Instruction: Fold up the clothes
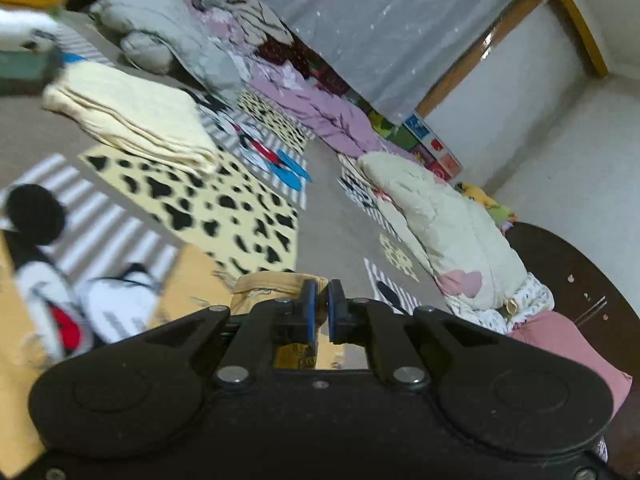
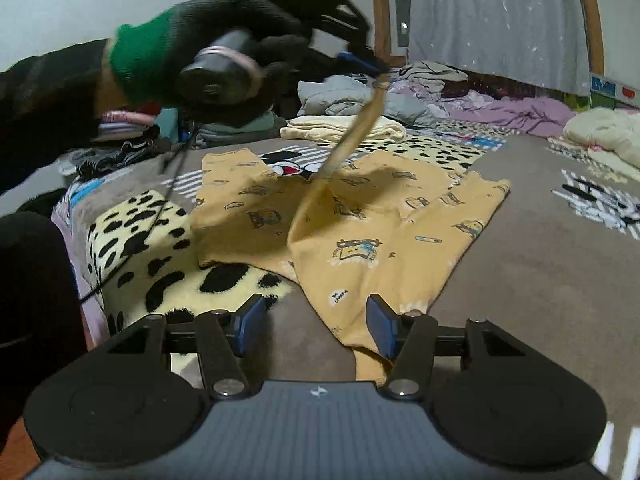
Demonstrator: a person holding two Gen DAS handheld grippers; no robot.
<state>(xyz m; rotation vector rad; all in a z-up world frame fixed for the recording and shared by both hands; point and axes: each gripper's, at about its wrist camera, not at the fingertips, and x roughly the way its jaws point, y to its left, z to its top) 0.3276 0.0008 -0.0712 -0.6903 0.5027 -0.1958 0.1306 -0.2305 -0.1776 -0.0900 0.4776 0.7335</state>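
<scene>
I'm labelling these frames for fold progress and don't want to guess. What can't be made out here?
- Yellow garment: right wrist view, its near hem is hidden under the open right gripper.
- Left gripper: left wrist view, how much cloth it pinches is hidden by its own body.
- Stacked clothes: right wrist view, mostly hidden behind the gloved hand.
- Cream folded item: left wrist view, blurred, type unclear.

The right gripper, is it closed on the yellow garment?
No, the right gripper is open, its blue pads wide apart above the yellow garment's lower edge.
</scene>
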